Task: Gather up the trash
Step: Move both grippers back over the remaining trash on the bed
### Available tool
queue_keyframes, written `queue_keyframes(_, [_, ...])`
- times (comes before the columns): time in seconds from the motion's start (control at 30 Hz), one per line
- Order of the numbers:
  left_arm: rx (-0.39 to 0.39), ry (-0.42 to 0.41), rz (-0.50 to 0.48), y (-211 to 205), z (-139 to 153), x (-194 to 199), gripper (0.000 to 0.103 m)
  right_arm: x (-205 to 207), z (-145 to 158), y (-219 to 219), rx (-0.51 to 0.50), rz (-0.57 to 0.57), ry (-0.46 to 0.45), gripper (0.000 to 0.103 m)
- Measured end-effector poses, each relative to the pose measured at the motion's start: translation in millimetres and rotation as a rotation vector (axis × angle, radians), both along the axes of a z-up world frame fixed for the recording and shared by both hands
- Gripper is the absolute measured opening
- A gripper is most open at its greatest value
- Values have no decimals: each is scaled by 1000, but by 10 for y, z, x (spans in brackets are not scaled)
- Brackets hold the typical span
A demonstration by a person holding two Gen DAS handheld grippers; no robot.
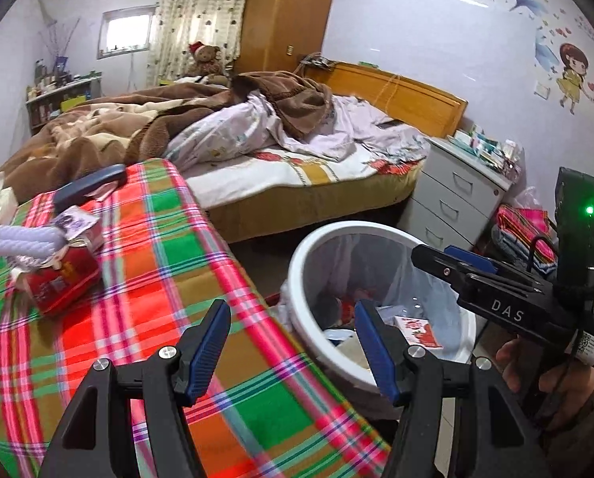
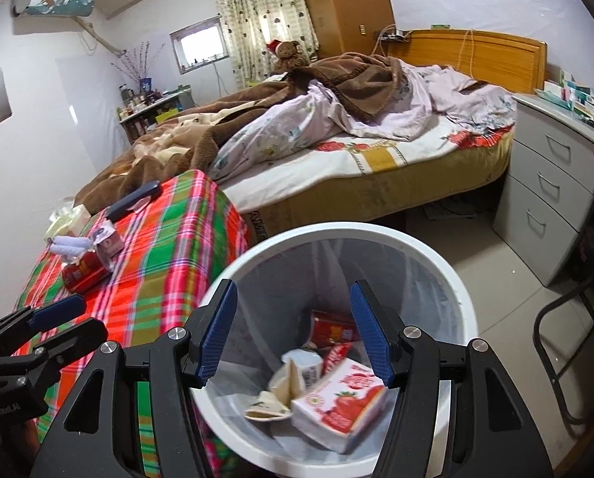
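Left gripper: jaws apart, nothing between them, over the tabletop's edge.
Right gripper: jaws apart, empty, above the bin.
Trash: strawberry carton in the bin below the right jaws; red box on the tabletop, left beyond the left jaws.

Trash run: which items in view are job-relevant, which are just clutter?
Job:
- white bin, already holding a strawberry carton
- red carton on the plaid cloth
- small box beside it

Lying about:
- dark case
- teddy bear
- bed
- drawer unit
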State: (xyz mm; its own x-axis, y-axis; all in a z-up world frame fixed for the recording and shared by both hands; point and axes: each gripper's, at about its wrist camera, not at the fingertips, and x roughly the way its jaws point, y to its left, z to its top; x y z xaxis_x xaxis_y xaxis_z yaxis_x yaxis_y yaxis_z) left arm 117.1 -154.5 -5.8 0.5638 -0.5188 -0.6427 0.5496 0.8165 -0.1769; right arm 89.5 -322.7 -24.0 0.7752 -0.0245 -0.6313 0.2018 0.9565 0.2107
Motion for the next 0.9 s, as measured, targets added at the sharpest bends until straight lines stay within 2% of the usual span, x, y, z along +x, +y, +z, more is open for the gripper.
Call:
queue_keyframes(0.43, [-10,-22,175,787,62,163,64,176,52,435,9,76,-15,61])
queue_keyframes(0.9, [-16,-8,368,1744,29,439,65,432,27,987,5,200,2,61])
